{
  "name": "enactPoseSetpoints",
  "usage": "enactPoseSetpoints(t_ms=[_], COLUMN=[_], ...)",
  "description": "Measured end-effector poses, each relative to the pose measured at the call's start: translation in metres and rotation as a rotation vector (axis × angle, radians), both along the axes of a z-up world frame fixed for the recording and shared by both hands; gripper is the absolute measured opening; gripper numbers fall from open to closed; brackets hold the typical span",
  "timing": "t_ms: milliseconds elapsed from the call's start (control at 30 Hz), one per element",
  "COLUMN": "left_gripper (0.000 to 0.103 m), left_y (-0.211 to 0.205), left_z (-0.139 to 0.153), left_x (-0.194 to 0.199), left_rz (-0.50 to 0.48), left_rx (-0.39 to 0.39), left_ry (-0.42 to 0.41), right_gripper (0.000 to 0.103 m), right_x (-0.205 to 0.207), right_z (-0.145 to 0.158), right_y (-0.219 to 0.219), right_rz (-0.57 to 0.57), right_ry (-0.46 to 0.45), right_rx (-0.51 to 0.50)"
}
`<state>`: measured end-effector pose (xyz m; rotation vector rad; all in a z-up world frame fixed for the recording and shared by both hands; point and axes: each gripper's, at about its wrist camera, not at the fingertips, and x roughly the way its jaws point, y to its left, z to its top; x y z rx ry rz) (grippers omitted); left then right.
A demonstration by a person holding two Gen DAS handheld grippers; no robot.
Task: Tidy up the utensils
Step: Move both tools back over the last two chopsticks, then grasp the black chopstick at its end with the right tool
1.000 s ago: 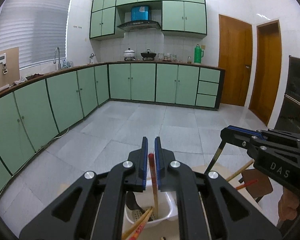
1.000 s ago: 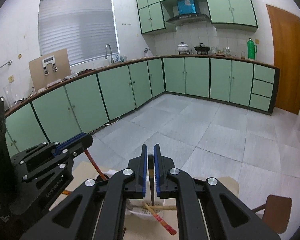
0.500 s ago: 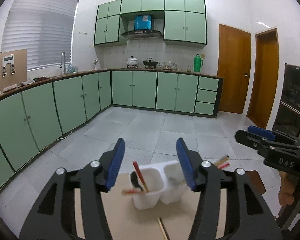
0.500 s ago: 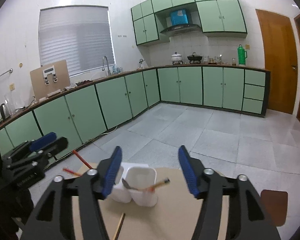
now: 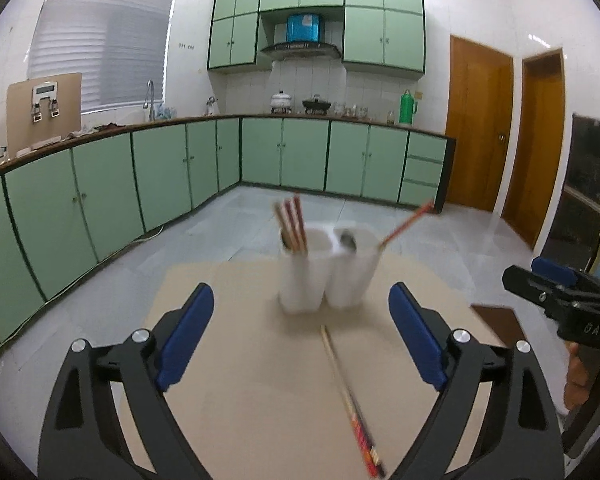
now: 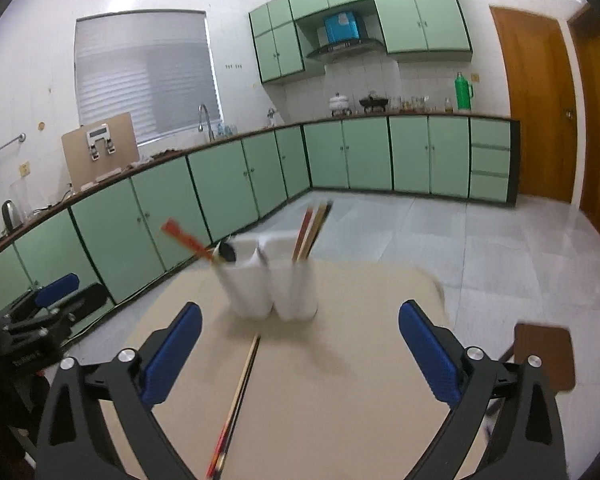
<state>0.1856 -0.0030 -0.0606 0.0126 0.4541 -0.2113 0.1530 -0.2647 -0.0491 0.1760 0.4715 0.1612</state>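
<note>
A white two-compartment utensil holder (image 5: 327, 268) stands on a beige table (image 5: 240, 380). In the left wrist view its left cup holds several chopsticks (image 5: 291, 220); its right cup holds a spoon (image 5: 348, 241) and one red chopstick (image 5: 408, 224). A pair of chopsticks (image 5: 350, 396) lies flat on the table in front of it. My left gripper (image 5: 300, 340) is open and empty, behind the lying pair. My right gripper (image 6: 298, 354) is open and empty; the holder (image 6: 272, 280) and the lying chopsticks (image 6: 236, 400) show ahead of it.
The table's far edge (image 6: 340, 266) lies just behind the holder. A brown stool (image 6: 544, 354) stands right of the table. Green kitchen cabinets (image 5: 100, 200) line the walls beyond a grey tiled floor. The other gripper (image 5: 560, 304) shows at the right edge of the left wrist view.
Both grippers opened, letting go of chopsticks over the holder, and pulled back and lower. The holder now stands farther ahead and the lying pair has come into view.
</note>
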Motion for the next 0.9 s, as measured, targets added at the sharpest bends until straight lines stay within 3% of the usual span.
enactPoseSetpoints(t_ms=[333,467,700,900], left_gripper=[0.087,0.087,0.087,0.087], left_y=[0.027,0.037,0.042,0.043], left_z=[-0.084,-0.107,-0.116,-0.114], left_x=[-0.026,-0.033,-0.043,-0.046], left_rz=[0.047,0.062,0.076,0.073], left_rx=[0.071,0.085,0.087,0.081], left_ry=[0.205,0.26,0.293,0.292], right_gripper=[0.096,0.086,0.06,0.056], right_x=[-0.035,-0.039,-0.043,-0.041], right_z=[-0.085,-0.11,-0.14,-0.15], right_y=[0.044,0.062,0.086,0.096], right_rz=[0.039,0.058,0.109,0.126], right_ry=[0.178,0.235,0.332,0.366], right_rx=[-0.032,-0.069,-0.096,-0.125])
